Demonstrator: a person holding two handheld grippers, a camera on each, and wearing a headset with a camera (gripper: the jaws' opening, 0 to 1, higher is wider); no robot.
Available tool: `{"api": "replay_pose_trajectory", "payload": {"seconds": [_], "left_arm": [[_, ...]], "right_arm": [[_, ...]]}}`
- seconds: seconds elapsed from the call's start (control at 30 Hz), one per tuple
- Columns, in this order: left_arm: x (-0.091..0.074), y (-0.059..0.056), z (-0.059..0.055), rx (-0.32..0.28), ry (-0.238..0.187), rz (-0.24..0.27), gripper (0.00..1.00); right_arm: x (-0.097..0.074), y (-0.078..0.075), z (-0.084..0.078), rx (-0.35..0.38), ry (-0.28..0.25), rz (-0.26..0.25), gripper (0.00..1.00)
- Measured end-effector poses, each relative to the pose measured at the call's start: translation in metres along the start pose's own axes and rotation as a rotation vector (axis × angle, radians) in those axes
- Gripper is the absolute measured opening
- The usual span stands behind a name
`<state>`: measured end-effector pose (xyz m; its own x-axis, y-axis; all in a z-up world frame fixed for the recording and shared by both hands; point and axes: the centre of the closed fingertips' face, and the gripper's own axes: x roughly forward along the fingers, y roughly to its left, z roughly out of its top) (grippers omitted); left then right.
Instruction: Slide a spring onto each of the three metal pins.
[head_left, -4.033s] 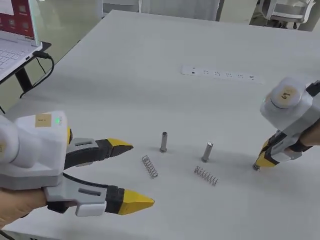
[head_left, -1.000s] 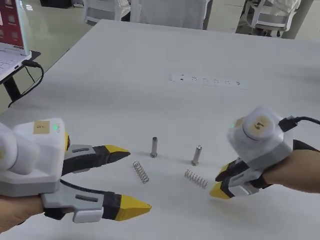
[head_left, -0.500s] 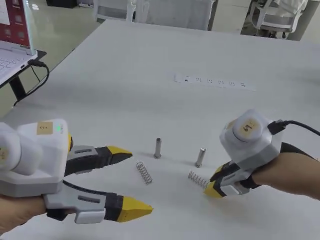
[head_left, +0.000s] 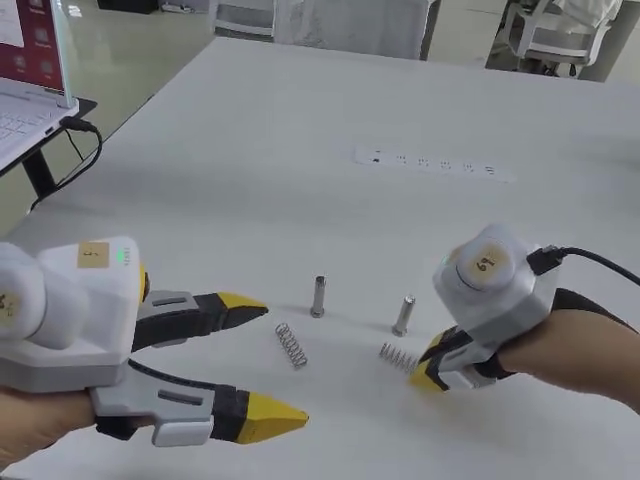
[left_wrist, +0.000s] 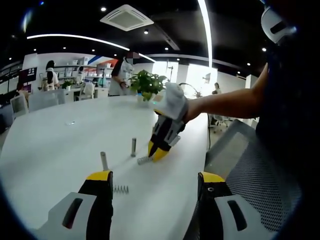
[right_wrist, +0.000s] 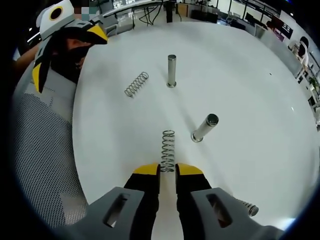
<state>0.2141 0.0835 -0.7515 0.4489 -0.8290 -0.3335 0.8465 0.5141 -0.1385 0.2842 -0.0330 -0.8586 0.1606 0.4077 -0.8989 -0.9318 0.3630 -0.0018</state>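
Note:
Two short metal pins (head_left: 318, 296) (head_left: 404, 314) stand on the white table (head_left: 300, 150); in the right gripper view they are the upright pin (right_wrist: 171, 70) and the leaning pin (right_wrist: 204, 127). One spring (head_left: 291, 345) lies flat left of them. A second spring (head_left: 396, 356) (right_wrist: 168, 149) lies with its near end between the tips of my right gripper (right_wrist: 168, 170) (head_left: 425, 372), whose jaws have closed to about the spring's width. My left gripper (head_left: 272, 360) (left_wrist: 156, 177) hovers wide open and holds nothing, at the near left.
Another spring end (right_wrist: 248, 208) shows beside the right gripper's body. A white power strip (head_left: 432, 163) lies further back on the table. A laptop (head_left: 20, 70) with a black cable (head_left: 85, 135) sits off the table's left edge. Chairs stand beyond the far edge.
My right gripper has come in from the right to the second spring's end and now has its tips around it. The left gripper has stayed put, still open.

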Motion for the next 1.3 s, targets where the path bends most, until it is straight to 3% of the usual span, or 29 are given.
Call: {"api": "replay_pose_trajectory", "payload": {"seconds": [0.33,0.53,0.67,0.97,1.3], "left_arm": [[0.001,0.0,0.0,-0.001,0.002,-0.002,0.64],[0.003,-0.001,-0.002,-0.002,0.008,-0.009,0.63],[0.006,-0.002,-0.005,-0.009,0.012,-0.018,0.62],[0.012,-0.005,0.001,0.005,0.01,-0.039,0.6],[0.019,-0.015,0.007,0.033,0.012,-0.079,0.56]], "right_arm": [[0.0,-0.003,0.001,-0.046,0.008,-0.014,0.08],[-0.005,0.003,0.001,-0.044,0.002,0.01,0.08],[-0.012,0.012,0.003,-0.044,-0.01,0.043,0.08],[-0.039,0.037,0.02,-0.097,-0.069,0.116,0.08],[-0.061,0.062,0.037,-0.214,-0.091,0.164,0.08]]}}
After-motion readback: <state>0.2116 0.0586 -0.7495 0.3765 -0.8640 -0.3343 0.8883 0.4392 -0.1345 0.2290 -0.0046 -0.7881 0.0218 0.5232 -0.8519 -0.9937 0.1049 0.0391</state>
